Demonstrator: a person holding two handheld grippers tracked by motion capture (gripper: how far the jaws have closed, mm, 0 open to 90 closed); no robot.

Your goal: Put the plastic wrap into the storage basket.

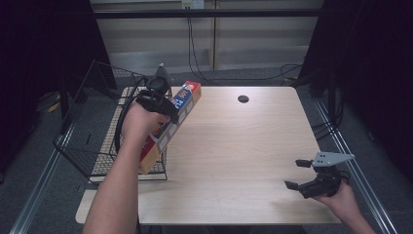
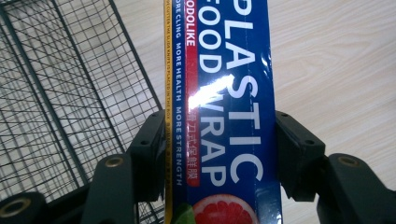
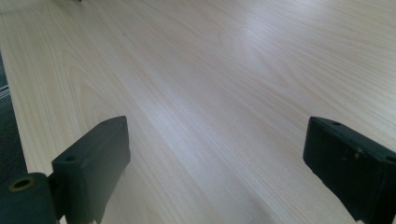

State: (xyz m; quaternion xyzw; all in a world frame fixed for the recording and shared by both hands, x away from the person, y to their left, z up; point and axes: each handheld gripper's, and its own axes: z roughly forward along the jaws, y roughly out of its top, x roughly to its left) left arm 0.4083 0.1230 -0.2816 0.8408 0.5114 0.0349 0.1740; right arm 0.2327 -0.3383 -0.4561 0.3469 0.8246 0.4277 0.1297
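Our left gripper (image 1: 171,113) is clamped across one box (image 1: 171,126) of plastic wrap; in the left gripper view both pads (image 2: 150,154) press its long sides, with the blue face and "PLASTIC FOOD WRAP" lettering (image 2: 233,93) running up between them. From the high view the box is held at a slant over the table's left edge, its far end over the wood and its near end low against the basket (image 1: 83,141).

Our right gripper (image 1: 298,174) sits at the near right corner of the table, jaws spread wide with nothing between them. In the right gripper view we see bare wood between its two pads (image 3: 100,163).

Count: two grippers, one box, one basket. The basket is black wire mesh, standing just beside the table's left edge; through the left gripper view its grid (image 2: 70,93) sits left of the box.

The table (image 1: 234,161) is light wood grain with rounded corners. One dark round hole (image 1: 243,99) lies near the far edge, well apart from both grippers.

Around it we see grey carpet floor (image 1: 350,161), a pale wall panel at the back (image 1: 243,44), black cables hanging down it and trailing on the floor (image 1: 195,58), and dark curtains on both sides (image 1: 380,73). Metal rails run along the floor left and right of the table (image 1: 29,195).
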